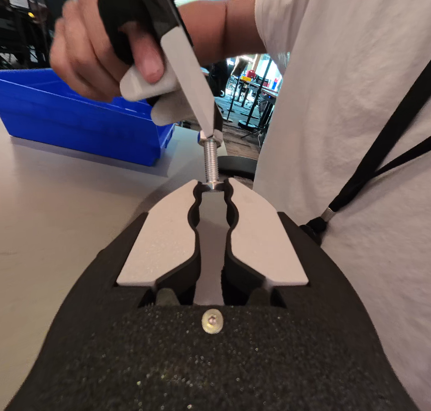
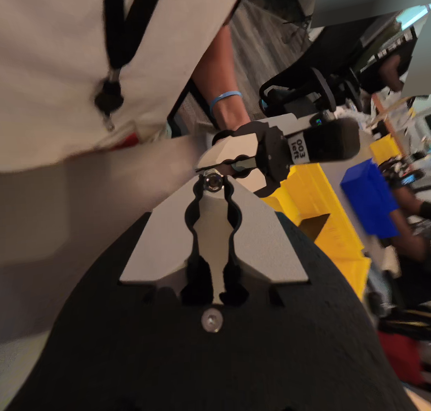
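Clearly, your left claw (image 1: 211, 186) clamped the silver bolt (image 1: 211, 160) by its head above the tabletop (image 1: 70, 213), shank pointing straight away toward your right claw (image 2: 212, 182), which gripped the nut (image 2: 212, 182) at its far end.

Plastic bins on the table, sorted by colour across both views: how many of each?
Blue bins: 1
Yellow bins: 1
Total: 2, assuming the blue bin in the right wrist view is the same one.
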Motion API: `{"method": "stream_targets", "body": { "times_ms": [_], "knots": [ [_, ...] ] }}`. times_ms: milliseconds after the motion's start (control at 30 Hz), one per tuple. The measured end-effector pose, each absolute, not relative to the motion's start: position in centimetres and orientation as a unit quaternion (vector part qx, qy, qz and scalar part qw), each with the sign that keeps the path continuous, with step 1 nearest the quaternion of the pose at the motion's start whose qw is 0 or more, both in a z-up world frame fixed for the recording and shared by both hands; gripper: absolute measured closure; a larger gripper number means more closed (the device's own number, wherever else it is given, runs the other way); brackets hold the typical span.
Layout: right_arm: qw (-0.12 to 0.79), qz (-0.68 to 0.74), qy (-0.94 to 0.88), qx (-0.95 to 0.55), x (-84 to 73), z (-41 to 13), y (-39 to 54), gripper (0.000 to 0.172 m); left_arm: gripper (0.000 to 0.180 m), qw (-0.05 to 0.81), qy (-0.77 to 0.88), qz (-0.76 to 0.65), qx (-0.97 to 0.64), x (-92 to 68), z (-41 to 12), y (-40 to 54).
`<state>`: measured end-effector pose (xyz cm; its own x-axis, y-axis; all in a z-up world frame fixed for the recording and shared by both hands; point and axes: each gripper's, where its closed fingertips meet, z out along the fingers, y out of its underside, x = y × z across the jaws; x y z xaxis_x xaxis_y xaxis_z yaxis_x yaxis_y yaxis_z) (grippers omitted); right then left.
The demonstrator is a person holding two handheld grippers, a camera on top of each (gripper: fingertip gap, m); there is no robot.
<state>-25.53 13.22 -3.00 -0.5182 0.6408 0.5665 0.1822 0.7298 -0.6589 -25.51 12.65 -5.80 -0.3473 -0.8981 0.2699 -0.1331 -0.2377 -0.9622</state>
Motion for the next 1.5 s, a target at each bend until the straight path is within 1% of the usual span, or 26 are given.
{"method": "stream_targets", "body": {
  "times_ms": [100, 200, 333, 567, 700, 833, 1000, 1133, 1233, 1500],
  "knots": [
    [0.422, 0.199, -0.869, -0.162, -25.2, -3.8, 12.7, 0.155, 0.162, 0.290, 0.547, -0.618, -0.484, -25.4, -6.4, 12.2],
    [0.413, 0.216, -0.873, -0.146, -25.0, -4.1, 12.1, 0.155, 0.162, 0.277, 0.557, -0.618, -0.481, -25.3, -6.7, 11.7],
    [0.399, 0.314, -0.829, -0.234, -25.0, -3.8, 12.4, 0.155, 0.163, 0.287, 0.553, -0.617, -0.480, -25.4, -6.5, 11.9],
    [0.435, 0.346, -0.744, -0.371, -25.4, -3.5, 15.0, 0.155, 0.163, 0.341, 0.521, -0.602, -0.500, -25.8, -5.8, 14.4],
    [0.448, 0.415, -0.648, -0.456, -25.6, -2.5, 15.9, 0.155, 0.162, 0.378, 0.505, -0.591, -0.502, -25.8, -5.1, 15.2],
    [0.435, 0.483, -0.537, -0.538, -25.7, -2.3, 17.2, 0.155, 0.163, 0.417, 0.495, -0.562, -0.514, -25.8, -5.0, 16.3],
    [0.383, 0.585, -0.363, -0.616, -25.6, -2.7, 18.8, 0.155, 0.162, 0.478, 0.500, -0.486, -0.535, -25.8, -5.5, 17.9],
    [0.335, 0.609, -0.267, -0.667, -25.3, -4.3, 19.8, 0.155, 0.162, 0.511, 0.525, -0.393, -0.555, -25.8, -6.9, 19.1],
    [0.289, 0.603, -0.215, -0.712, -25.0, -5.9, 20.3, 0.156, 0.162, 0.516, 0.556, -0.324, -0.565, -25.7, -8.4, 19.7],
    [0.158, 0.622, -0.065, -0.765, -24.2, -8.9, 20.4, 0.155, 0.162, 0.515, 0.612, -0.205, -0.563, -25.4, -11.0, 20.2]
  ]
}}
